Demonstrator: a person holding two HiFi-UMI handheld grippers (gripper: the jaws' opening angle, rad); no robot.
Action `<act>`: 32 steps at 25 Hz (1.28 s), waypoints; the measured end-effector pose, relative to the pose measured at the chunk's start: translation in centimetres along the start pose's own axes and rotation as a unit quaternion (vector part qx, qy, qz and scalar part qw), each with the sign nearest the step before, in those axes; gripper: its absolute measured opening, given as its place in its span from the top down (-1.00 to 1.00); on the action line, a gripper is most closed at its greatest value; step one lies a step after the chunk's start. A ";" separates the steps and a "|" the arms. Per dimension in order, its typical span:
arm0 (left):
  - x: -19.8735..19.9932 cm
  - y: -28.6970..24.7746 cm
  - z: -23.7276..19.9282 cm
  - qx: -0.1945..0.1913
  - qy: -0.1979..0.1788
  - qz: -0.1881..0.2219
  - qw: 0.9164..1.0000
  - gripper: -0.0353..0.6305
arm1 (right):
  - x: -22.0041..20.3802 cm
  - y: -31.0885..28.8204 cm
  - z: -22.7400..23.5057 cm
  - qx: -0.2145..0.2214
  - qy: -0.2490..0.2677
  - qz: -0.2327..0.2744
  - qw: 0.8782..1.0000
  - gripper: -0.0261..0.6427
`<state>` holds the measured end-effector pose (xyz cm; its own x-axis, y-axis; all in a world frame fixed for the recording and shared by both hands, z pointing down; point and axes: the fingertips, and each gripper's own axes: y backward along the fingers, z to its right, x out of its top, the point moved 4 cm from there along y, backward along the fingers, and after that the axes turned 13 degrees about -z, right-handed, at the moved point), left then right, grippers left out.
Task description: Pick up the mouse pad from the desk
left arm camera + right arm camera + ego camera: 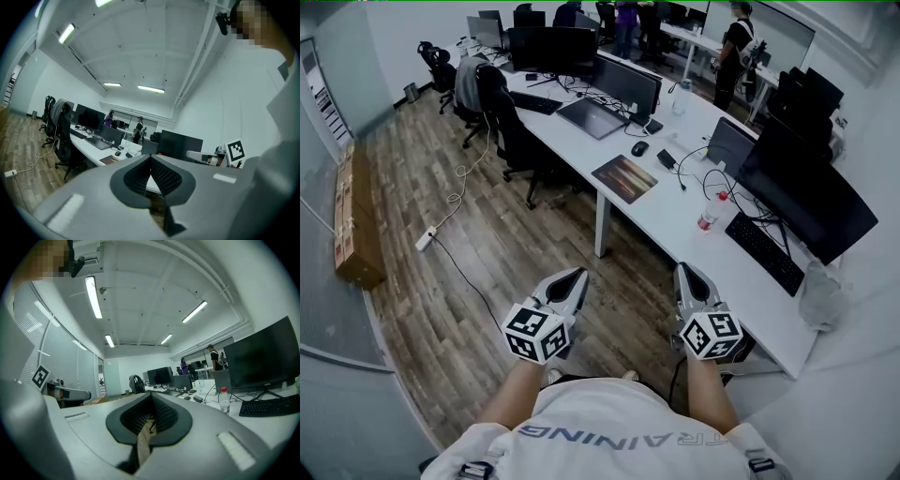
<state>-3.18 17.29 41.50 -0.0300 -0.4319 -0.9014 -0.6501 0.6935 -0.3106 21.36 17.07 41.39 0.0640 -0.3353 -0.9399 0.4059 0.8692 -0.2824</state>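
Left gripper (569, 284) and right gripper (687, 275) both have jaws closed together on nothing; the mouse pad (624, 178) lies on the desk (670, 223) at twelve o'clock from them, well apart

Head camera looks steeply down across the long white desk (661, 220), well ahead. Cameras riding the left gripper (579, 273) and right gripper (683, 268) face level, both taking in that same distant desk.
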 end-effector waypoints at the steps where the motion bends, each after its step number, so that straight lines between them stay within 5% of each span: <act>1: 0.0 0.2 -0.1 0.001 0.001 0.000 1.000 0.89 | 0.0 0.0 -0.1 0.000 -0.003 0.001 1.000 0.89; 11: -0.3 3.0 -2.6 0.002 0.011 0.008 1.000 0.89 | -1.0 -1.3 -2.8 0.000 -0.004 -0.020 1.000 0.89; 25: -3.1 9.5 -12.6 0.025 0.036 -0.004 0.999 0.89 | -4.4 -7.7 -12.1 0.014 0.007 -0.054 0.998 0.89; 32: -2.8 8.6 -15.0 0.023 0.037 -0.002 0.999 0.89 | -3.9 -9.7 -11.9 0.002 0.009 -0.064 0.998 0.89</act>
<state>-20.07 15.87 45.84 -0.0846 -0.4756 -0.8756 -0.6147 0.7165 -0.3298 6.34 14.23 45.57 -0.0043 -0.4370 -0.8995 0.4138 0.8180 -0.3994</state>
